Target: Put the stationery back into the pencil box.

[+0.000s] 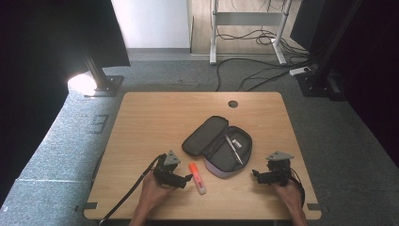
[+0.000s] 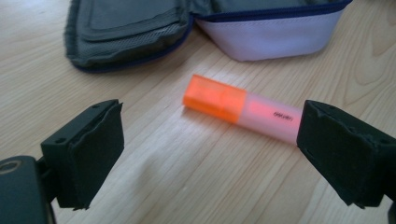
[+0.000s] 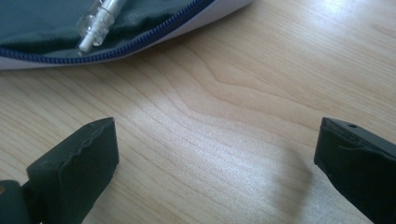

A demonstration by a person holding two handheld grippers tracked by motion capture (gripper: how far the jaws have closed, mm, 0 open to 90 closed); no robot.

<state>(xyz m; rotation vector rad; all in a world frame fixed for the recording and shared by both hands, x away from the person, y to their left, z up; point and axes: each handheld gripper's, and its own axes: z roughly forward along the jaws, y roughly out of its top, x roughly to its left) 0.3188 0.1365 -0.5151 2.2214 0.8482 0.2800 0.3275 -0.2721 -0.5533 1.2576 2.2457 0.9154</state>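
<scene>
An orange-capped pink highlighter [image 1: 197, 177] lies flat on the wooden table [image 1: 155, 122], just in front of an open grey pencil case [image 1: 220, 143] with a pen [image 1: 234, 148] inside. My left gripper [image 1: 187, 180] is open beside the highlighter's left side. In the left gripper view the highlighter [image 2: 243, 108] lies just beyond the wide-apart jaws, its pink end near the right jaw, not gripped. My right gripper [image 1: 256, 175] is open near the case's right front corner. The right gripper view has bare wood between its jaws and the pen's clear tip [image 3: 95, 23] in the case [image 3: 42, 28].
A round cable hole [image 1: 233, 104] sits at the table's far edge. Beyond the table are floor cables [image 1: 254, 70], a desk frame [image 1: 247, 28] and a lamp stand base [image 1: 106, 84]. The table's front edge runs just under my hands.
</scene>
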